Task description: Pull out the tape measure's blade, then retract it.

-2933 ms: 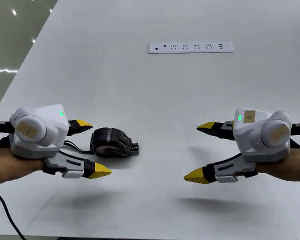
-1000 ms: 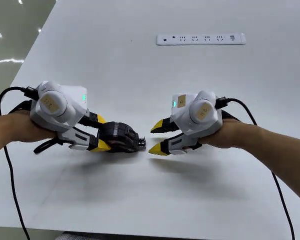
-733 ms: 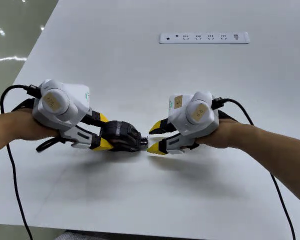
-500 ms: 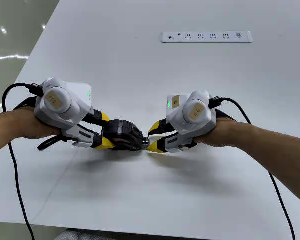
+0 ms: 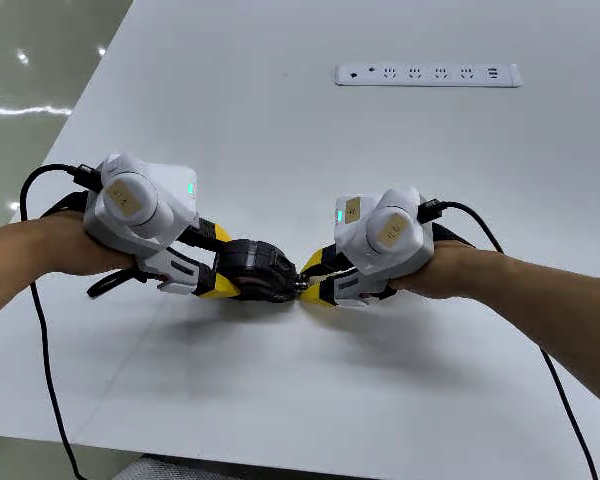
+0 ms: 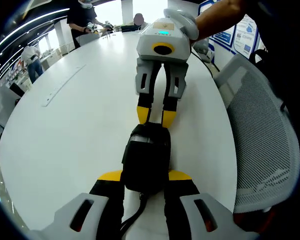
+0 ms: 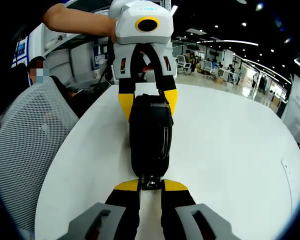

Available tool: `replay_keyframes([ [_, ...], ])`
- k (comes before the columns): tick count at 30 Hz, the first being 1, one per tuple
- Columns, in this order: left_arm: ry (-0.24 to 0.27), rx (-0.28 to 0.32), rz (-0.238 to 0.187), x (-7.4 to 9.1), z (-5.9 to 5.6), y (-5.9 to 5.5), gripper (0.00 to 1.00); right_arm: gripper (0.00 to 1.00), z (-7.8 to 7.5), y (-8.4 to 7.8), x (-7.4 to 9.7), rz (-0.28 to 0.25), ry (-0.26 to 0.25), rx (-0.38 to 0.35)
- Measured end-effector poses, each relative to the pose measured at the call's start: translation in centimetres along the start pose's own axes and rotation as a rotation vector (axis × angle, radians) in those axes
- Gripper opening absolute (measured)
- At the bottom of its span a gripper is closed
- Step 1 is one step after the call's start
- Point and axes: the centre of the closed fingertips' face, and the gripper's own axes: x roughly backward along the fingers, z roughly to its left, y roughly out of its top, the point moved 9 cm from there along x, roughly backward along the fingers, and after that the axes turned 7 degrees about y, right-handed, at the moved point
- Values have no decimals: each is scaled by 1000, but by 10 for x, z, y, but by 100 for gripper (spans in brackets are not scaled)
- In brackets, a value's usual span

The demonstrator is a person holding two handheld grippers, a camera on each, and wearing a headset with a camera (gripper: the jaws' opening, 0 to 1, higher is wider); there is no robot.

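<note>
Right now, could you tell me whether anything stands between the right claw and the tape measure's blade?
Nothing visible: the right claw flanks the blade's end on the tape measure, whose case the left claw clamps.

No legible text or numbers.

We log: tape measure (image 5: pixel 260 270) on the table (image 5: pixel 280 150), between left gripper (image 5: pixel 220 262) and right gripper (image 5: pixel 308 281), both touching it; power strip (image 5: pixel 428 75) well behind.
</note>
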Motion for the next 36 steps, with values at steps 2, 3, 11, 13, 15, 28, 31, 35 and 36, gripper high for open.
replay_keyframes([
  [2, 0, 2, 0, 0, 0, 0, 25, 12, 0, 0, 0, 0, 0, 7],
  [3, 0, 4, -1, 0, 0, 0, 25, 12, 0, 0, 0, 3, 0, 18],
  [11, -3, 15, -5, 1, 1, -1, 25, 10, 2, 2, 1, 21, -9, 64],
  [13, -3, 17, -5, 1, 1, -1, 25, 9, 2, 2, 1, 26, -12, 71],
  [15, -4, 18, -6, 1, 0, -1, 25, 9, 3, 2, 1, 28, -13, 76],
  [28, -8, 27, -5, 1, 0, -1, 25, 9, 3, 0, 2, 30, -12, 77],
  [31, -8, 30, -5, 1, 0, -1, 25, 9, 3, -1, 4, 30, -13, 76],
  [35, -9, 31, -5, 1, 0, -1, 25, 9, 4, -3, 6, 31, -16, 74],
  [36, -9, 31, -5, 1, 0, -1, 25, 9, 4, -3, 6, 31, -17, 74],
])
